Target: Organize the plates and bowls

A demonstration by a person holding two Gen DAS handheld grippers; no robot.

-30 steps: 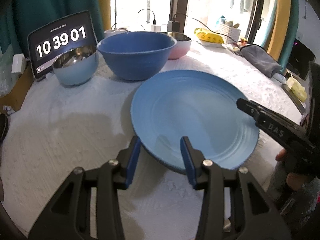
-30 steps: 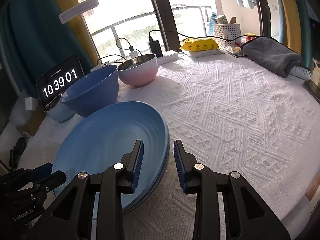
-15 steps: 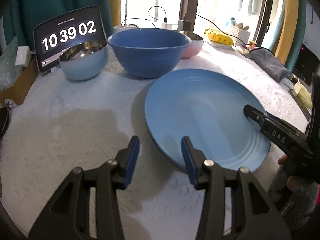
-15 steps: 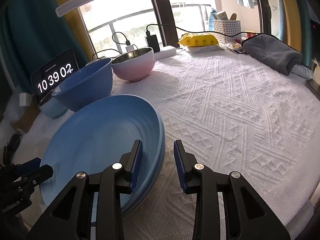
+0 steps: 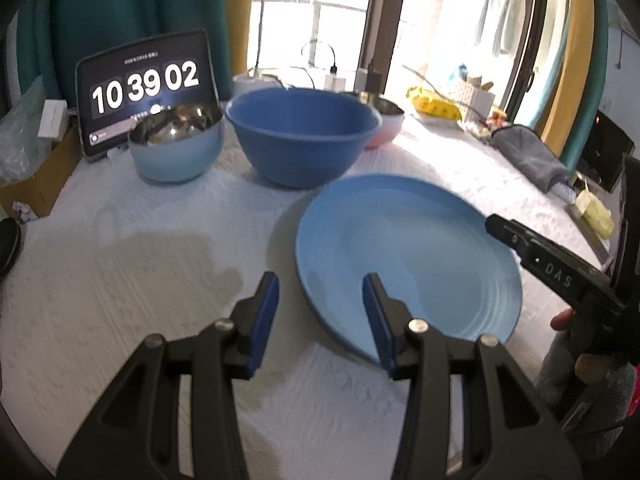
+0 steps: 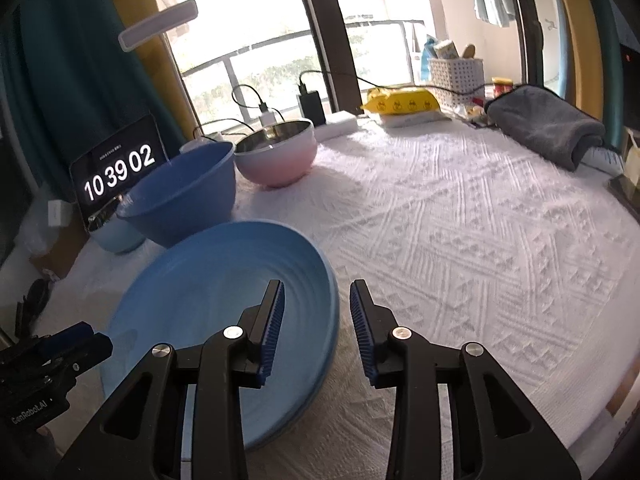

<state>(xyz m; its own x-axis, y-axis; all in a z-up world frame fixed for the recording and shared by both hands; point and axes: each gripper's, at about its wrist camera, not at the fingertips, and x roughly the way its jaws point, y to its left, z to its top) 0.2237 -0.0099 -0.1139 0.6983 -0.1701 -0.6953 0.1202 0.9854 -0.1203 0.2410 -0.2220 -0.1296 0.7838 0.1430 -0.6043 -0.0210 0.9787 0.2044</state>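
A large light blue plate (image 5: 408,256) lies on the white tablecloth; in the right wrist view (image 6: 208,300) it looks like a stack of two. My left gripper (image 5: 320,300) is open, its jaws straddling the plate's near left rim. My right gripper (image 6: 316,308) is open, straddling the plate's right rim; its arm shows in the left wrist view (image 5: 560,276). Behind stand a big dark blue bowl (image 5: 302,134), a light blue steel-lined bowl (image 5: 176,144) and a pink steel-lined bowl (image 6: 276,154).
A tablet clock (image 5: 146,88) stands at the back left. Chargers and cables (image 6: 308,104), a yellow packet (image 6: 400,102), a white basket (image 6: 456,72) and a grey folded towel (image 6: 548,128) line the far edge. The tablecloth (image 6: 460,240) spreads to the right.
My left gripper has pulled back and shifted left, so the plate sits further right in its view. My right gripper has risen slightly. The plate has stayed on the table.
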